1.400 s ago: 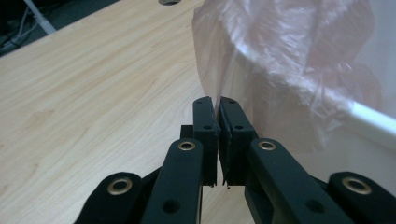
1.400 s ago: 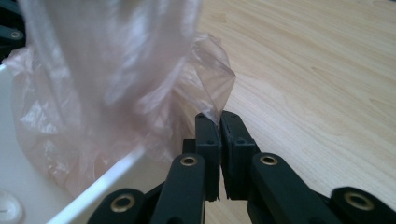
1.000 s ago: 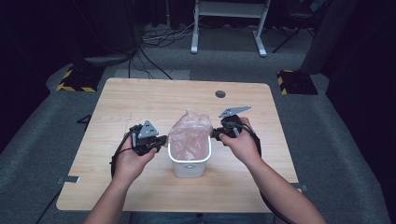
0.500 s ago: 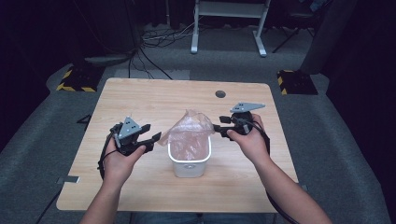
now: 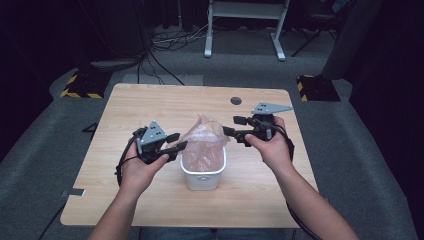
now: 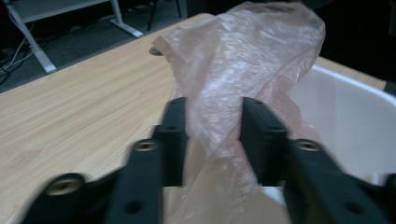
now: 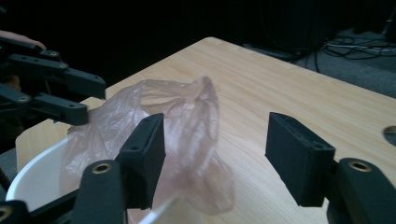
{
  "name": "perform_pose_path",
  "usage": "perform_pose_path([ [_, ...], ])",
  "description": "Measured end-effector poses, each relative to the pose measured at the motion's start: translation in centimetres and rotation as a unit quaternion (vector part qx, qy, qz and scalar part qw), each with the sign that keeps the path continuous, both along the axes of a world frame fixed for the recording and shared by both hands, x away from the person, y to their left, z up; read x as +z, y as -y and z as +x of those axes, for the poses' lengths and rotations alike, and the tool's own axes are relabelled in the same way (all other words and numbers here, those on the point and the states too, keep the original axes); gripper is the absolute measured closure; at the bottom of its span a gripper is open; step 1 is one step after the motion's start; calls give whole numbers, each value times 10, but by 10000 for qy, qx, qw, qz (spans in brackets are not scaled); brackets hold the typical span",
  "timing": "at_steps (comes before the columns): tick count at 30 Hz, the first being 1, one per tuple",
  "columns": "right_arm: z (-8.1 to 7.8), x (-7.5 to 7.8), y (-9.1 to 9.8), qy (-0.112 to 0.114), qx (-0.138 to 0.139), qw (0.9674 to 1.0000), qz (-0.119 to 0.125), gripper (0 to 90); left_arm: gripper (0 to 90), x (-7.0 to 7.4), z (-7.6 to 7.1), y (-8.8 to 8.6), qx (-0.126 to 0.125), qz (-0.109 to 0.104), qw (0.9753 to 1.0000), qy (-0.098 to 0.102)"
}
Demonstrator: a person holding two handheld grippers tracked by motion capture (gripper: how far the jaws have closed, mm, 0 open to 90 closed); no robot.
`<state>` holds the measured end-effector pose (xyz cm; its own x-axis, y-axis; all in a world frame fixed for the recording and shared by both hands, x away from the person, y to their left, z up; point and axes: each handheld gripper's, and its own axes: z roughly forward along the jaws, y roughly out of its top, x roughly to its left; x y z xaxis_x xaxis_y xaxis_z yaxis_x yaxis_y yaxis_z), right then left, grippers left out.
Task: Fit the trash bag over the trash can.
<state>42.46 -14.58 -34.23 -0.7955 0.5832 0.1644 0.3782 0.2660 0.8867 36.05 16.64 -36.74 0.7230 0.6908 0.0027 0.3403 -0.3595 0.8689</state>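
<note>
Bag (image 5: 202, 140), thin pinkish clear plastic, sits in a white bin (image 5: 202, 177) near the middle of the wooden table (image 5: 150, 105), a bit toward the person's side. Bag top is crumpled and stands up above the bin rim, leaning toward the far side.

Left gripper (image 5: 175, 142) held in the left hand (image 5: 137, 167), just left of the bin, jaws pointing right at the bag. Jaws are spread. In the left gripper view the bag (image 6: 243, 60) rises between and beyond the two black jaws of that gripper (image 6: 212, 137), with the bin wall (image 6: 341, 112) to the right; cannot tell if plastic touches either jaw, image is blurred.

Right gripper (image 5: 232, 126) held in the right hand (image 5: 272, 147), just right of the bin's far corner, jaws pointing left at the bag top. Jaws spread wide. In the right gripper view the gripper (image 7: 212, 154) has bag plastic (image 7: 180, 121) at its left jaw, while the right jaw is over bare table; nothing pinched. Left gripper (image 7: 84, 100) shows across the bag at upper left there, jaws apart. Bin rim (image 7: 32, 177) at lower left.

Round dark hole (image 5: 236, 100) in the tabletop toward the far edge. Cables trail from both grippers.
</note>
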Motion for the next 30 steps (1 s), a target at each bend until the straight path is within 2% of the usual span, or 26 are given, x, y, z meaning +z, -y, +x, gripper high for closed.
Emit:
perform_pose_path([
  [1, 0, 0, 0, 0, 0, 10000, 0, 384, 781, 0, 0, 0, 0, 0, 10000, 0],
  [2, 2, -3, -4, -91, 90, 9999, -8, 401, 829, -1, 0, 2, -29, 46, 10000, 7],
  [3, 4, -7, -7, -213, 198, 9996, -5, 469, 829, -1, -1, 3, -32, 127, 9999, 85],
  [4, 6, -11, -9, -395, 349, 9986, 30, 597, 873, -1, -3, 3, -35, 168, 9998, 125],
  [5, 5, -15, -9, -681, 648, 9955, 145, 785, 899, 0, -8, -1, -58, 111, 9996, 240],
  [6, 3, -16, -8, -678, 690, 9952, 136, 840, 900, 0, -10, -3, -72, 87, 9996, 278],
  [7, 3, -16, -8, -678, 690, 9952, 136, 840, 900, 0, -10, -3, -72, 87, 9996, 278],
  [8, -2, -14, -7, -614, 765, 9950, 165, 887, 900, 1, -15, -6, -137, -2, 9993, 339],
  [10, -8, -11, -6, -559, 840, 9947, 202, 897, 900, 2, -19, -6, -180, 32, 9992, 363],
  [12, -11, -10, -6, -515, 878, 9946, 191, 900, 900, 2, -27, -6, -292, 101, 9986, 440],
  [14, -18, -7, -5, -463, 962, 9942, 133, 900, 900, 3, -36, -7, -379, 79, 9980, 499],
  [15, -26, -6, -5, -437, 1044, 9935, 101, 900, 900, 3, -45, -8, -451, 56, 9976, 526],
  [16, -31, -6, -4, -407, 1081, 9933, 97, 900, 900, 3, -45, -8, -451, 56, 9976, 526],
  [17, -36, -6, -4, -379, 1114, 9930, 87, 900, 900, 4, -55, -8, -508, 111, 9969, 588],
  [18, -36, -6, -4, -379, 1114, 9930, 87, 900, 900, 4, -55, -8, -508, 111, 9969, 588],
  [19, -46, -6, -3, -310, 1171, 9926, 30, 899, 900, 3, -60, -8, -548, 154, 9965, 609],
  [21, -54, -8, -2, -250, 1236, 9920, -48, 899, 900, 0, -71, -6, -680, 227, 9957, 590],
  [22, -57, -9, -1, -254, 1267, 9916, -56, 899, 900, 0, -71, -6, -680, 227, 9957, 590],
  [24, -64, -10, 2, -258, 1315, 9910, -42, 899, 900, -4, -81, -5, -813, 213, 9951, 524],
  [30, -80, -16, 5, -193, 1446, 9893, -98, 894, 900, -13, -88, -2, -902, 273, 9945, 467],
])
